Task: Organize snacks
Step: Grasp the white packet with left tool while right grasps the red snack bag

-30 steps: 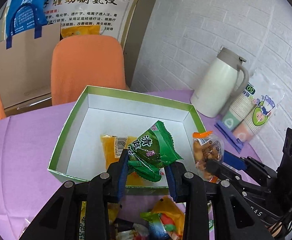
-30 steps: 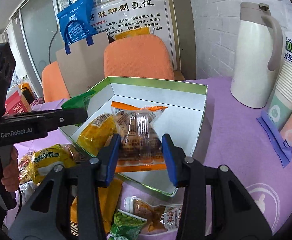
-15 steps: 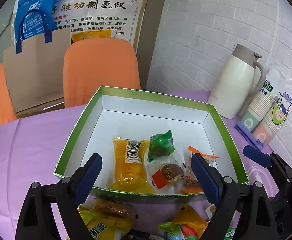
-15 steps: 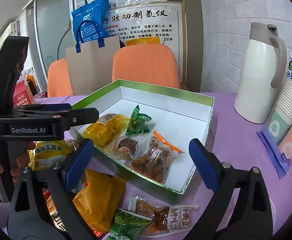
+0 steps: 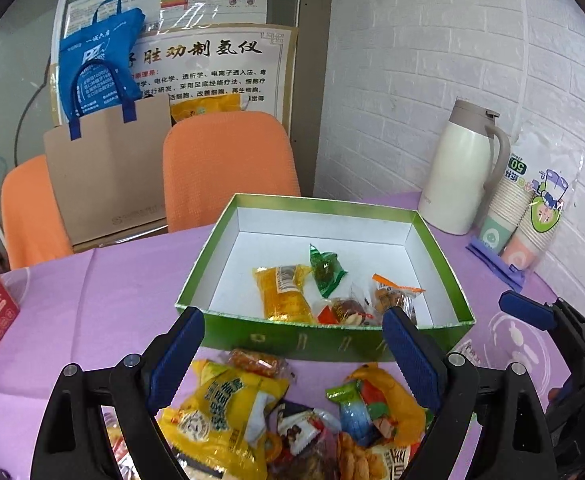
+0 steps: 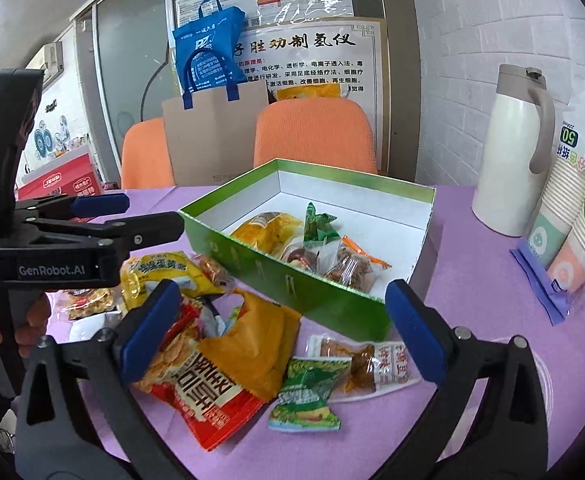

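I had both tools gaping and empty, the left tool (image 5: 292,354) and right tool (image 6: 280,328) above loose snacks (image 6: 220,344) on the bench (image 6: 472,280). Four packets (image 5: 316,292) lay in the green box (image 5: 332,340).

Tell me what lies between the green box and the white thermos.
Only bare purple tablecloth, as the right wrist view shows: the green box and the white thermos stand apart with nothing between them.
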A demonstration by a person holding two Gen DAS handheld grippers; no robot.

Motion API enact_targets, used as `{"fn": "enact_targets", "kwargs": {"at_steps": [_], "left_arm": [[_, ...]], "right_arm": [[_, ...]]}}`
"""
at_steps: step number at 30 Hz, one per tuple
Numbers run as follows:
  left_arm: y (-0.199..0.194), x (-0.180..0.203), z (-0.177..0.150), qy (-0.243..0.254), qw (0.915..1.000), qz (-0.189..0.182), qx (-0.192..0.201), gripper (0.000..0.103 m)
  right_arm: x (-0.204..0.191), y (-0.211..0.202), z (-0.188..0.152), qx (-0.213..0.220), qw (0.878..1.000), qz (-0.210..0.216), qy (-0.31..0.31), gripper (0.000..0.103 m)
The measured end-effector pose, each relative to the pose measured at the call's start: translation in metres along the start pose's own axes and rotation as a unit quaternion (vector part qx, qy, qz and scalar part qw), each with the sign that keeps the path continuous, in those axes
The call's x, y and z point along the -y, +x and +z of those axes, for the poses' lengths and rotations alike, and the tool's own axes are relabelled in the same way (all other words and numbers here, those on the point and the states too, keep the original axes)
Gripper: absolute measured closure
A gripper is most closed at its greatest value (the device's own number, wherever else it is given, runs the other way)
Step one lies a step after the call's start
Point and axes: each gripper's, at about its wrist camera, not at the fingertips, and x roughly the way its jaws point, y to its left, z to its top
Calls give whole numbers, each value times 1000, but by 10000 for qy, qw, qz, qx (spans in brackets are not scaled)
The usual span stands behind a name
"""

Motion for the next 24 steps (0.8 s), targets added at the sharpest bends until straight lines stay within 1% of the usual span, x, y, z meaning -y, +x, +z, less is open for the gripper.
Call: {"fn": "enact_targets", "kwargs": {"at_steps": [3,6,8,11,15,16,17,19,21,22,24], "left_arm": [[-19,1,-16,31,9999,135,-39,11],[-34,-4,-39,-43,9999,93,-76,11],[-41,-11,-56,-79,9998,29,-172,11],[-47,-23,-81,-186,9991,54,-387,11],[-56,-45,-111,-369,9972,65,-647,11],[-60,-51,-117,-396,9969,49,-679,11],[-65,-56,-123,-418,9966,34,-709,11],[-75,-63,-133,-426,9966,-8,-704,11],[-83,-69,-142,-406,9968,-50,-681,11],[-86,-72,-145,-413,9967,-66,-690,11],[-87,-75,-151,-417,9964,-125,-723,11]], "right_arm": [[-6,-9,-16,-98,9999,37,-27,1],[-13,-18,-38,-215,9996,-128,-134,1],[-18,-18,-53,-373,9991,-154,-87,1],[-26,-12,-71,-672,9977,68,-19,1],[-47,4,-75,-974,9943,223,-385,1],[-53,9,-73,-1018,9931,263,-518,6],[-58,11,-72,-1046,9922,286,-623,12],[-65,19,-67,-1097,9902,320,-798,17],[-69,27,-67,-1162,9887,292,-903,18],[-71,33,-67,-1218,9877,262,-949,21],[-70,41,-69,-1361,9860,194,-943,47]]}}
